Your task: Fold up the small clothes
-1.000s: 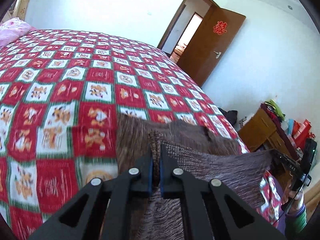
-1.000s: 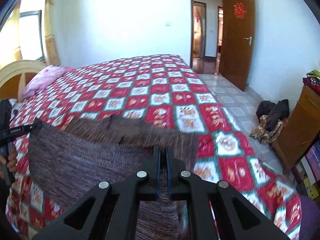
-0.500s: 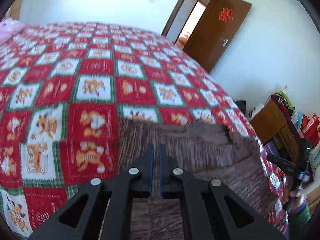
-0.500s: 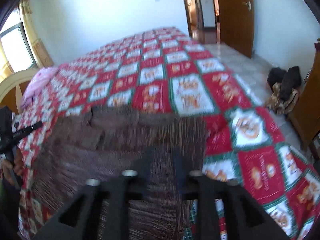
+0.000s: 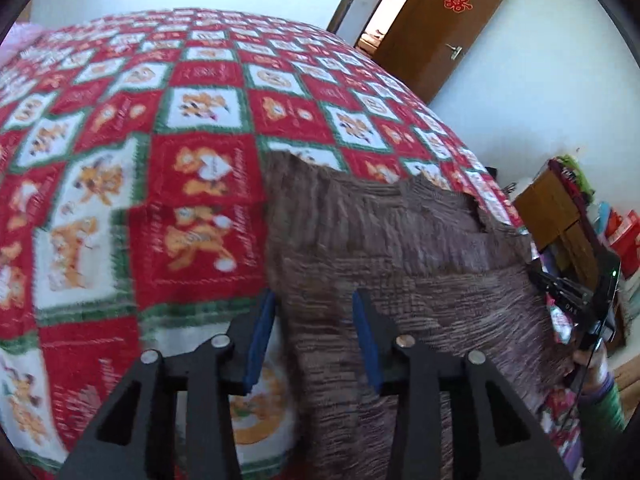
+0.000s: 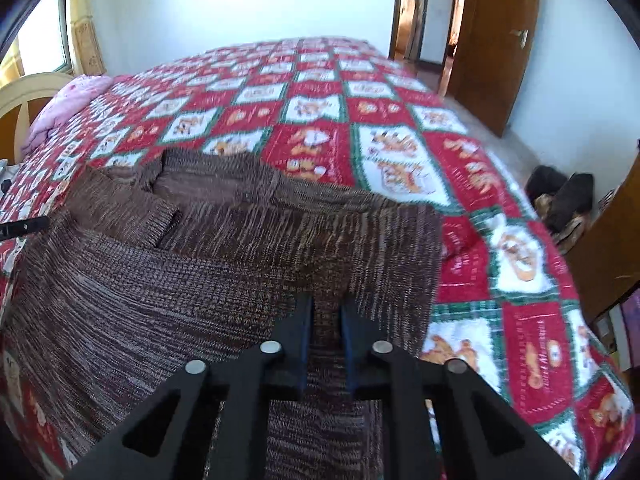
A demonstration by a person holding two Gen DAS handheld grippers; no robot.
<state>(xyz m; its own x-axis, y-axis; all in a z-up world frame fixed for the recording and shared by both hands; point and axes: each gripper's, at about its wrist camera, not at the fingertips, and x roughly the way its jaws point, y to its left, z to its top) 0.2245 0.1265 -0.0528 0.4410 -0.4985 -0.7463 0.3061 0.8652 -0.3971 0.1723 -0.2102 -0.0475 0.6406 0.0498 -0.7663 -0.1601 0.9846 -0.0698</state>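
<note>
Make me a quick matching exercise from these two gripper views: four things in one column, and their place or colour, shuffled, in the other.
Things:
1. knitted garment
2. pink pillow
3. wooden door
4. bedspread

Descriptions:
A. red, white and green checks with cartoon figures
B. brown, spread flat on the bed
C. stands open, with a red paper emblem on it
D. at the far end of the bed, by the headboard

Pairs: 1-B, 2-D, 3-C, 4-A

Sweater [image 6: 200,280] near hem cut off, bedspread [image 5: 160,160] pattern blurred
</note>
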